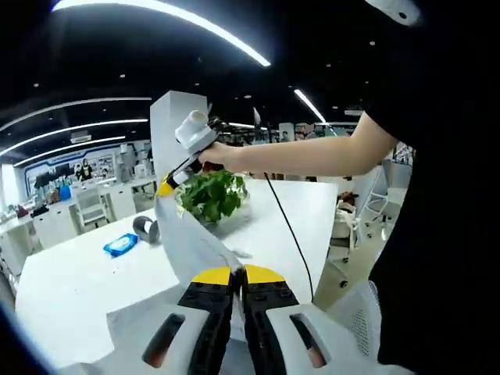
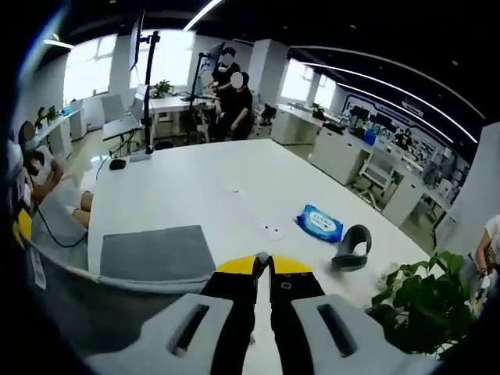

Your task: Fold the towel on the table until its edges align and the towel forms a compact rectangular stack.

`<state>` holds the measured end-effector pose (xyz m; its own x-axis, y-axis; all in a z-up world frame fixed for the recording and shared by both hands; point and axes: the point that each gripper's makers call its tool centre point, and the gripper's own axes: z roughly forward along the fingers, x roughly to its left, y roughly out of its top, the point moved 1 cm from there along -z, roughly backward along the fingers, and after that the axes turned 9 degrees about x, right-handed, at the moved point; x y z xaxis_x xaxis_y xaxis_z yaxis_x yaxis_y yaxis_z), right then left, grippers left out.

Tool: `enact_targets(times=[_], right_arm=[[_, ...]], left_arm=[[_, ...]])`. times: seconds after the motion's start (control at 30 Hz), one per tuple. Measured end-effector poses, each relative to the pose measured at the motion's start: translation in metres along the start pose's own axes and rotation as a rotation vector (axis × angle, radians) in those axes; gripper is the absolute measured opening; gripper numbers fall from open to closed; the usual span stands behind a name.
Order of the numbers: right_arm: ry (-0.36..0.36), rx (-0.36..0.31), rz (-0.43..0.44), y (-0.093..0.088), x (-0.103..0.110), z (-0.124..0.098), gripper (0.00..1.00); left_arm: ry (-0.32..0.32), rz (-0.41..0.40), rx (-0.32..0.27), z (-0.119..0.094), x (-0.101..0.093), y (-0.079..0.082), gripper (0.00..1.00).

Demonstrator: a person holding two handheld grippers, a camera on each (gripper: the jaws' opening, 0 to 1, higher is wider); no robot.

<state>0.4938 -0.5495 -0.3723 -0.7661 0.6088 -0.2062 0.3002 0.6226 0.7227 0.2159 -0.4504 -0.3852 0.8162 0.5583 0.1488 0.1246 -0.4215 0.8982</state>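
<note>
Grey towel [image 1: 187, 234] lifted off white table [image 1: 86, 289], stretched taut between both grippers; lower part still lying flat on tabletop [image 2: 152, 254]. Left gripper [image 1: 237, 275] jaws clenched on towel edge. Right gripper [image 2: 262, 266] jaws clenched on opposite towel edge, seen raised in left gripper view [image 1: 166, 186], person's hand [image 1: 223, 154] holding it. Potted green plant [image 1: 212, 194] just behind towel. Blue wet-wipes pack [image 2: 319, 223] and dark tape roll [image 2: 352, 246] near each other on table.
</note>
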Motion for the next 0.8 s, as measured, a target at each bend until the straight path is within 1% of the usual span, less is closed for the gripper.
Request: enact_targets(times=[0.1, 0.13, 0.17, 0.2, 0.23, 0.27, 0.3, 0.43, 0.57, 0.63, 0.73, 0.8], right_arm=[[0.012, 0.004, -0.005, 0.001, 0.003, 0.005, 0.02], [0.019, 0.005, -0.01, 0.001, 0.005, 0.009, 0.02], [0.022, 0.005, -0.011, 0.001, 0.005, 0.01, 0.02], [0.033, 0.005, -0.01, 0.002, 0.006, 0.014, 0.02], [0.036, 0.005, -0.01, 0.002, 0.006, 0.015, 0.02], [0.05, 0.001, -0.005, 0.003, 0.008, 0.019, 0.02], [0.054, 0.0, -0.002, 0.004, 0.008, 0.02, 0.02], [0.082, -0.017, 0.012, 0.01, 0.014, 0.029, 0.02], [0.1, -0.027, 0.025, 0.014, 0.017, 0.034, 0.02], [0.119, -0.034, 0.041, 0.016, 0.02, 0.037, 0.02], [0.141, -0.019, 0.045, 0.015, 0.026, 0.045, 0.02], [0.148, -0.012, 0.044, 0.014, 0.03, 0.05, 0.02]], left_arm=[[0.02, 0.013, 0.027, -0.001, -0.001, -0.011, 0.03], [0.027, -0.012, 0.047, -0.001, 0.001, -0.02, 0.03], [0.028, -0.02, 0.05, -0.001, 0.001, -0.022, 0.03], [0.034, -0.055, 0.056, -0.003, 0.003, -0.028, 0.03], [0.036, -0.059, 0.055, -0.004, 0.004, -0.029, 0.03], [0.049, -0.074, 0.062, -0.006, 0.008, -0.036, 0.03], [0.054, -0.075, 0.063, -0.008, 0.009, -0.037, 0.03], [0.117, -0.097, 0.072, -0.02, 0.02, -0.043, 0.03], [0.154, -0.134, 0.087, -0.027, 0.029, -0.054, 0.03], [0.181, -0.131, 0.101, -0.03, 0.032, -0.059, 0.03], [0.216, -0.111, 0.142, -0.031, 0.035, -0.069, 0.03], [0.228, -0.123, 0.156, -0.03, 0.037, -0.079, 0.03]])
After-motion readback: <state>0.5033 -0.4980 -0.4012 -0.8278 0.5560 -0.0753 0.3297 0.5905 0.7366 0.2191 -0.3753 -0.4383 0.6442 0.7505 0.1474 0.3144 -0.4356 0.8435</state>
